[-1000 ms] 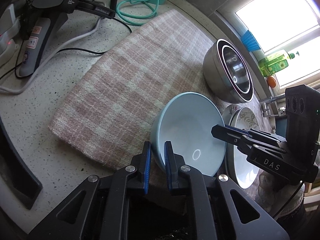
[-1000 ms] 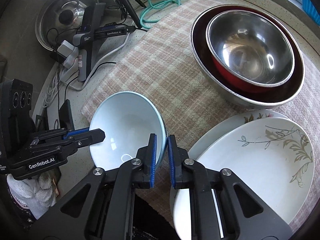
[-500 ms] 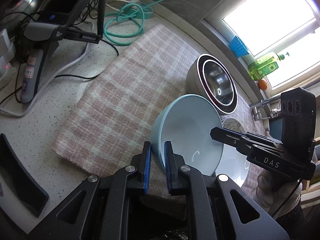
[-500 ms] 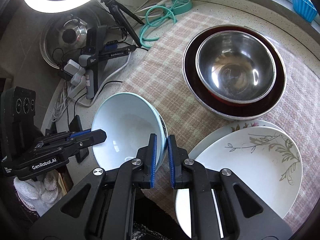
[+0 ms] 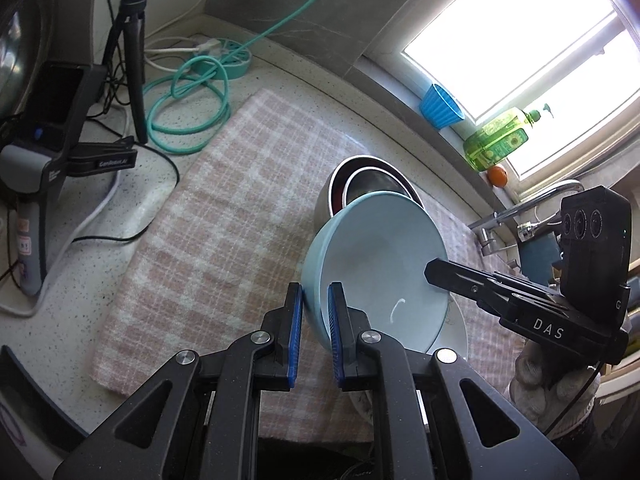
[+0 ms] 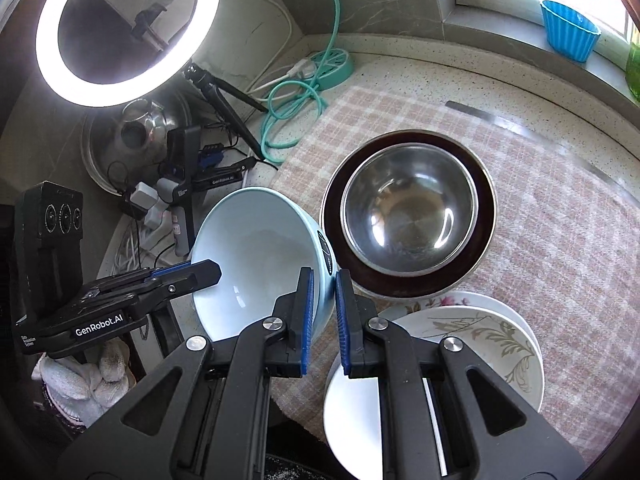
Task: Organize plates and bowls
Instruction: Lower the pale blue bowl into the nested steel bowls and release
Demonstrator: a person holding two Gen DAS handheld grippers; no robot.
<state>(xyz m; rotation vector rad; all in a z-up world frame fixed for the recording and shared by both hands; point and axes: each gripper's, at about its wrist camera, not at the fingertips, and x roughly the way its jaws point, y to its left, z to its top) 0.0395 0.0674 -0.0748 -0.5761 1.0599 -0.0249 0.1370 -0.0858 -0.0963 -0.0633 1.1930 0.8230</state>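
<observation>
Both grippers hold one light blue bowl (image 5: 376,264) in the air above the checked cloth (image 5: 224,216). My left gripper (image 5: 314,300) is shut on its near rim. My right gripper (image 6: 323,286) is shut on the opposite rim of the bowl (image 6: 256,256). Each gripper shows in the other's view, the right one (image 5: 436,274) and the left one (image 6: 208,270). A steel bowl nested in a red-lined bowl (image 6: 408,212) stands on the cloth just beyond. Stacked flowered white plates (image 6: 472,344) lie below my right gripper.
A lit ring light (image 6: 120,32) on a tripod, a teal cable coil (image 5: 188,100), chargers and a spare gripper (image 5: 48,160) crowd the counter's left. A blue cup (image 6: 568,30), a green soap bottle (image 5: 500,140) and a tap (image 5: 532,204) stand by the window.
Both grippers have lifted the blue bowl well above the cloth and carried it toward the nested steel bowls. Both grips are unchanged.
</observation>
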